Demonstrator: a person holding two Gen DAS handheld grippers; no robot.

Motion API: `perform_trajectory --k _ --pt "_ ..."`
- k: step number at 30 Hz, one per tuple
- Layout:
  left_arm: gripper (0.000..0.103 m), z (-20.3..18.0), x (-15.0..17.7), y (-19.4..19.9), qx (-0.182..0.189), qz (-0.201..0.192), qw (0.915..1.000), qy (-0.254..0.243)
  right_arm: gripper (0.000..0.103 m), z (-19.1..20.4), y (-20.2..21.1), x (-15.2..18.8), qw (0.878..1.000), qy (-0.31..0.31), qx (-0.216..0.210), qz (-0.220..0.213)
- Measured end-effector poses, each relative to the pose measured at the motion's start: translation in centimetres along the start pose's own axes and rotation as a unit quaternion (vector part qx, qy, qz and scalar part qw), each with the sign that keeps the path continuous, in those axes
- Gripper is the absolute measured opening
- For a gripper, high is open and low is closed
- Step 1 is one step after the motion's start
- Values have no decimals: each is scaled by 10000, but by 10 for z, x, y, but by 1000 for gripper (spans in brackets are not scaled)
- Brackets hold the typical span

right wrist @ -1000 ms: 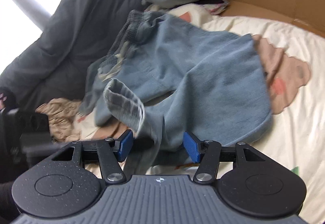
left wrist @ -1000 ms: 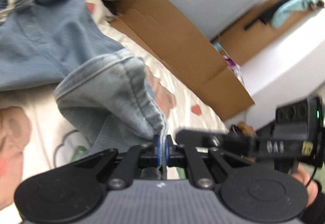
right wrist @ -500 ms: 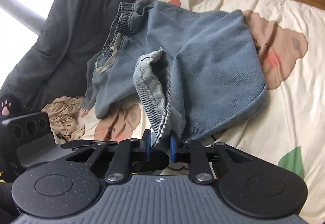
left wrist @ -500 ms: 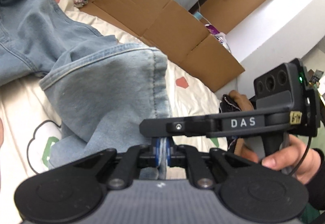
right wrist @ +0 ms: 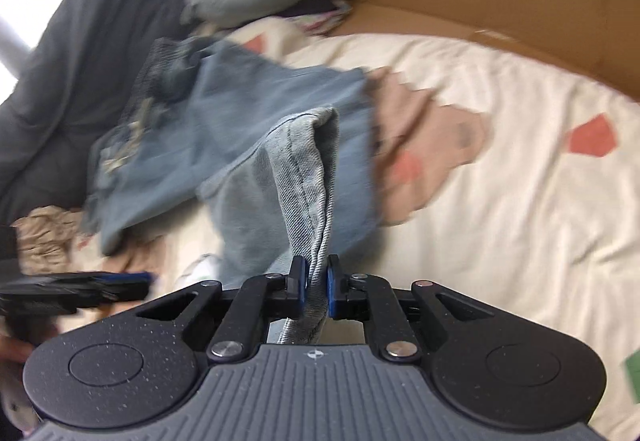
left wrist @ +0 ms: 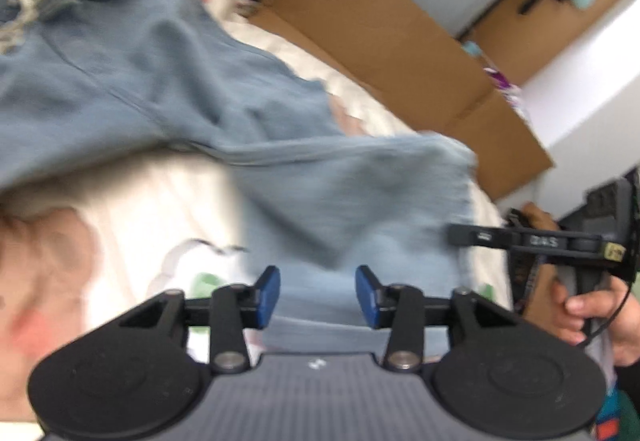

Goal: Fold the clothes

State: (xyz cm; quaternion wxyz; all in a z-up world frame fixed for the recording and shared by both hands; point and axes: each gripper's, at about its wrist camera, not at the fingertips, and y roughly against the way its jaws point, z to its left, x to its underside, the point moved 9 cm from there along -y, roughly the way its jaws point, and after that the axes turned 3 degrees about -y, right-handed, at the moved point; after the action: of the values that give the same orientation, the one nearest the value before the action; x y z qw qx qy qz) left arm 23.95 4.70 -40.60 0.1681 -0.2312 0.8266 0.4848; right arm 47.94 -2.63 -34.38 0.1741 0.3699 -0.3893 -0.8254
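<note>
The right gripper (right wrist: 315,287) is clamped on the hemmed cuff of the light-blue jeans (right wrist: 256,121); the leg rises ahead of it, the rest spread on the bed (right wrist: 500,169) beyond. The left gripper (left wrist: 317,295) has just been opening, its blue pads (left wrist: 267,295) apart and pressing nothing, denim lying just ahead and beneath.

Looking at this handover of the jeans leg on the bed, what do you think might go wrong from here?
The right gripper, whose jaws have just been closing, pinches only the hem edge of the jeans; it might slip free. The left gripper has just been opening, so the leg may sag and twist. The tan garment nearby could get dragged along.
</note>
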Motion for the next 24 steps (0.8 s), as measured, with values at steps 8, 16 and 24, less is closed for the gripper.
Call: perform_trajectory --k 8,16,24 --pt "58 107 -20 45 -1289 -444 9869 861 6 -62 8 -19 9952 389 878 -185" --pt "62 171 -9 73 -2003 -554 9660 1539 5 -126 18 -33 9851 401 1625 -383" --pt "77 182 -3 78 -2065 -501 9643 1580 5 -182 26 -43 9725 288 2265 -462"
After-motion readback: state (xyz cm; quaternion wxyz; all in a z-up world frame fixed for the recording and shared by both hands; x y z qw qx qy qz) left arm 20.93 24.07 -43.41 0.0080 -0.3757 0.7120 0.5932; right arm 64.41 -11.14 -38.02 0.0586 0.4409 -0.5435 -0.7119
